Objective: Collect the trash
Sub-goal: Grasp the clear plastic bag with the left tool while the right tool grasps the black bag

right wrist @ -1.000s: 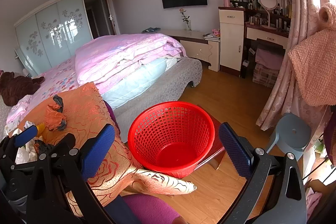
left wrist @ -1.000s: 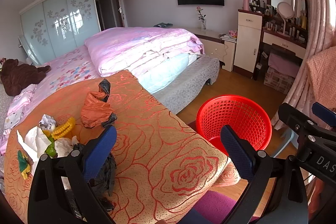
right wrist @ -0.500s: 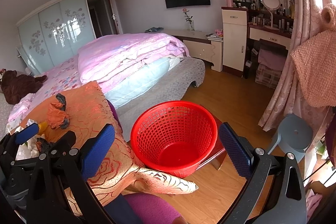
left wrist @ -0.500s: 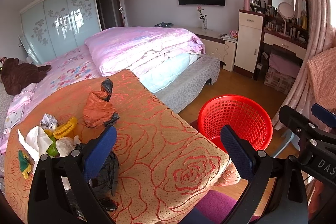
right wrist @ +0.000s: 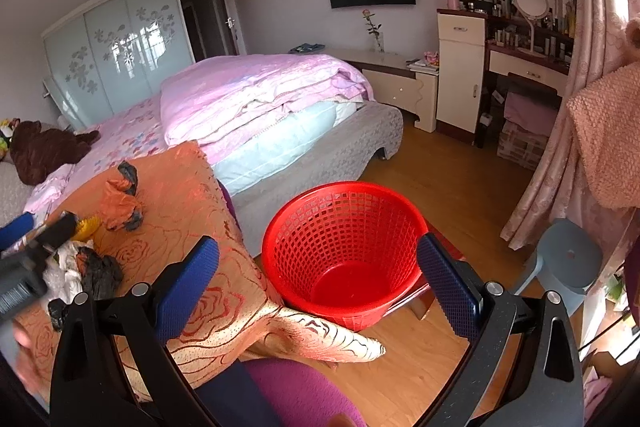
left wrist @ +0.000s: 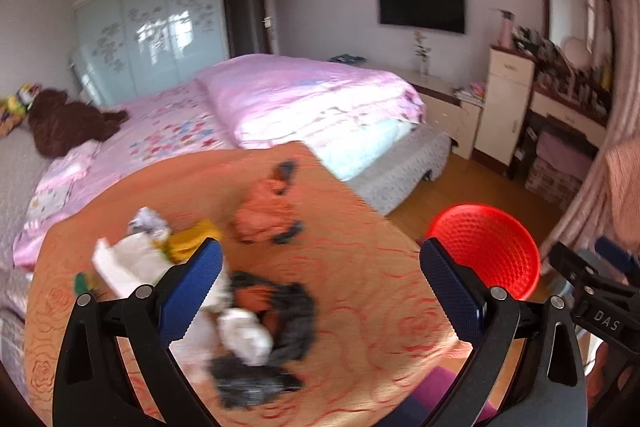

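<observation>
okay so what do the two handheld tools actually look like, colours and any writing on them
Both match: the left tool and right tool have black plastic frames with triangular cut-outs, silver round fasteners at the joints, and two fingers faced with dark blue textured pads. Seen from the left wrist camera, the right tool's black body carries white letters "DAS". No cables show.

Basket point(right wrist: 344, 251): red plastic lattice, glossy. Surface point(left wrist: 360, 287) cover: orange woven cloth, slight sheen, rose pattern. Trash: crumpled white paper point(left wrist: 246, 335), black plastic bag point(left wrist: 294, 311), thin and wrinkled. Claw pads point(right wrist: 448, 283): blue textured rubber on matt black plastic arms. Floor point(right wrist: 452, 183): smooth wood, semi-gloss.
</observation>
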